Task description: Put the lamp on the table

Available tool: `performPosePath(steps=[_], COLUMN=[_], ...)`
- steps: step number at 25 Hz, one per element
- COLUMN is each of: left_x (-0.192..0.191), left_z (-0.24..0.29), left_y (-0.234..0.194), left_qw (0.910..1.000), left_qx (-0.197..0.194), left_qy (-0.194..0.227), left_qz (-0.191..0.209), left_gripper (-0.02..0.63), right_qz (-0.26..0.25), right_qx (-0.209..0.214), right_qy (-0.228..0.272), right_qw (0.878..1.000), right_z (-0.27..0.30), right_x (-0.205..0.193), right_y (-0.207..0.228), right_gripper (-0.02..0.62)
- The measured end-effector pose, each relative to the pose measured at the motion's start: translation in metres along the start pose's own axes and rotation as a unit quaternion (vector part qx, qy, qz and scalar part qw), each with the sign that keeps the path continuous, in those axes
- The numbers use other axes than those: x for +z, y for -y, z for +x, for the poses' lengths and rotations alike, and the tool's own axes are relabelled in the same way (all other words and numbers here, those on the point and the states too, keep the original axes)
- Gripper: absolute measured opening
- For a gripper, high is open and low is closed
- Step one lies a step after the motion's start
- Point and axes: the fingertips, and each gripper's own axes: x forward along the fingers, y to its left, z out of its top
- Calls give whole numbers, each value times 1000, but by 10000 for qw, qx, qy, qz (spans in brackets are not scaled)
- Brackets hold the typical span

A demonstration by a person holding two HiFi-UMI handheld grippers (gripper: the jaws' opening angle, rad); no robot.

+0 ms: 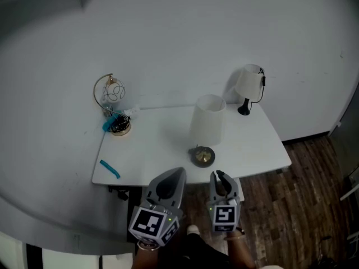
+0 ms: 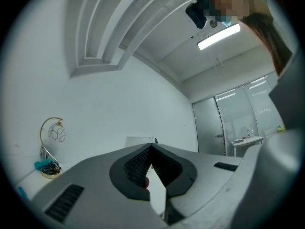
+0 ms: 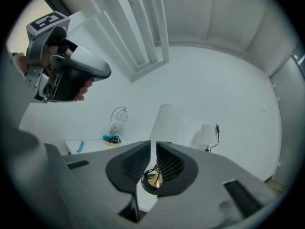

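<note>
Lamp (image 1: 206, 130), table type: tall white shade, plain, tapering slightly toward the top; round dark base with a brass-coloured centre (image 3: 153, 179); a thin dark cord loops at the base; the stem is hidden by the shade in the head view. It stands upright on the table (image 1: 151, 144), near the front edge and right of the table's middle, with the shade in front of the white wall (image 1: 185, 38). Table: white rectangular top, back edge against the wall, set on a dark wood floor (image 1: 303, 206). Also on the table: a smaller lamp (image 1: 248, 86) with a white shade, black stand and dark cord, at the back right corner; a gold hoop ornament (image 1: 111, 102) with a wire figure inside and a teal piece at its foot, at the back left corner; a small teal strip (image 1: 110, 168) near the front left corner; a white cable (image 1: 162, 107) along the back edge. Left gripper (image 1: 174, 175), held off the front edge of the table: jaw tips meet, nothing between them. Right gripper (image 1: 220, 177), beside it and also off the front edge: jaws stand a narrow slit apart and grip nothing; the lamp base shows through the slit from beyond, untouched.
</note>
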Motion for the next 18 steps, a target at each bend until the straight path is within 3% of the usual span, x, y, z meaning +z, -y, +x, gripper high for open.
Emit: performPosePath(steps=[2,18], left_x=[0,0], left_z=[-6,-56], left_y=[2,8], left_qw=[10000,9997], left_qx=[19,132], left_qy=[-7,-51], left_qz=[-21,193], left_gripper=[0,0], right_qz=[-59,-124], right_qx=[-7,-46], right_qy=[37,154], right_qw=[10000,9998], right_z=[-6,-50], right_x=[4,22], right_y=[-3,-25], right_gripper=[12,0])
